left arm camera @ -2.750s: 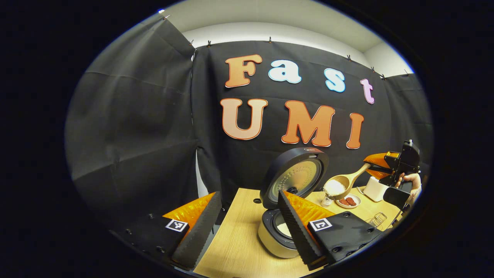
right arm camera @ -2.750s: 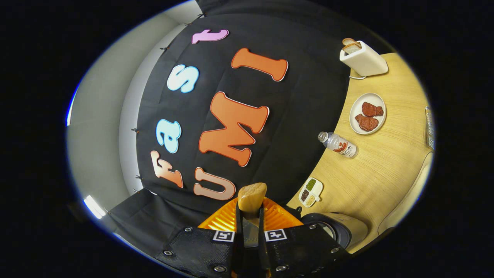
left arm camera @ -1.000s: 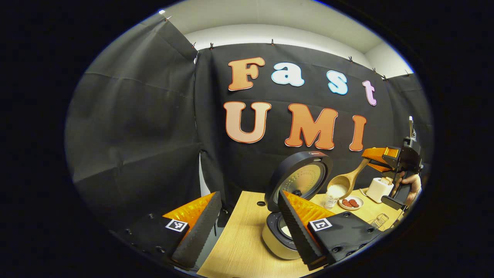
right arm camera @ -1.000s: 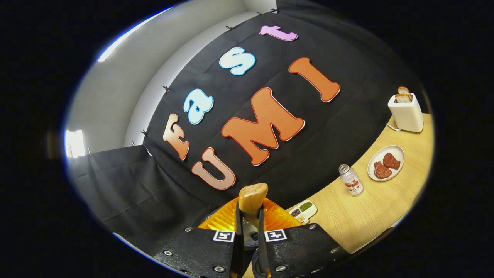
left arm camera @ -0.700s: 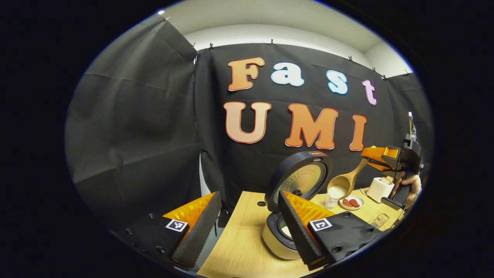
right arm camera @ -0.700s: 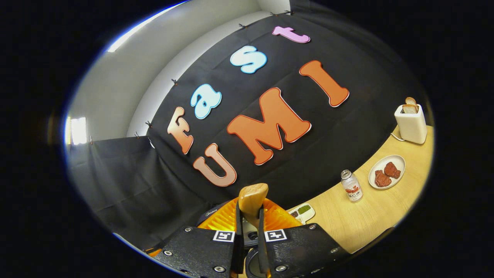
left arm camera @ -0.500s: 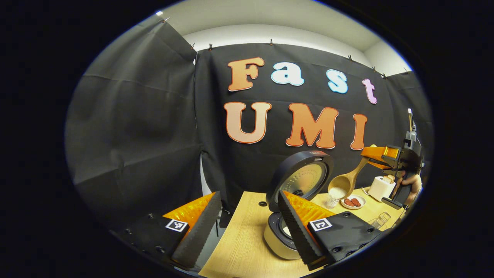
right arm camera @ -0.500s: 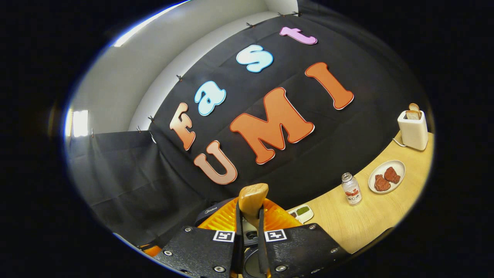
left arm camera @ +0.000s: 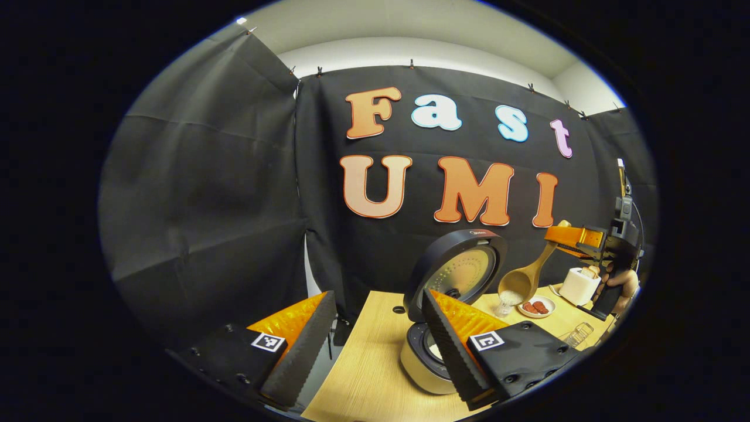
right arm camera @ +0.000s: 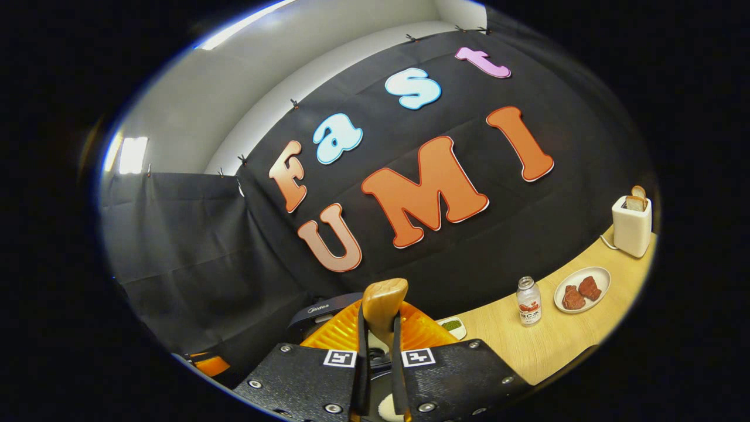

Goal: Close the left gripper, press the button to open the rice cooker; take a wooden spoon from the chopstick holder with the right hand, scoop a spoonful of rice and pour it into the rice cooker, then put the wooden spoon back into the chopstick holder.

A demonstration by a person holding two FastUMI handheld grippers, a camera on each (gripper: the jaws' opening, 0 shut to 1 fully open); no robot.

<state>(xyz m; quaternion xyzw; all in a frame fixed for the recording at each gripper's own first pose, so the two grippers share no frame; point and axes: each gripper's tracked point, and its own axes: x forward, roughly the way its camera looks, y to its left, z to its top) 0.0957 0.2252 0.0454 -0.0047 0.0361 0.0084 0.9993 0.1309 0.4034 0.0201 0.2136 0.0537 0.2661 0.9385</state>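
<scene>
Tilting wooden spoon [left arm camera: 530, 273] pinched in right gripper [right arm camera: 378, 375] jaws above rice cooker [left arm camera: 436, 328]; left gripper [left arm camera: 375, 346] jaws wide.

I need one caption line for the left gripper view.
Right gripper tilts the wooden spoon of rice beside the open rice cooker.

Wooden table [left arm camera: 363, 375] lower frame: rice cooker [left arm camera: 419, 366], bottle [right arm camera: 528, 308], meat plate [right arm camera: 581, 289], toaster [right arm camera: 631, 233] far right.

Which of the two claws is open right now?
The left claw: its fingers stand wide apart, holding nothing. The right claw is shut on the wooden spoon handle.
</scene>
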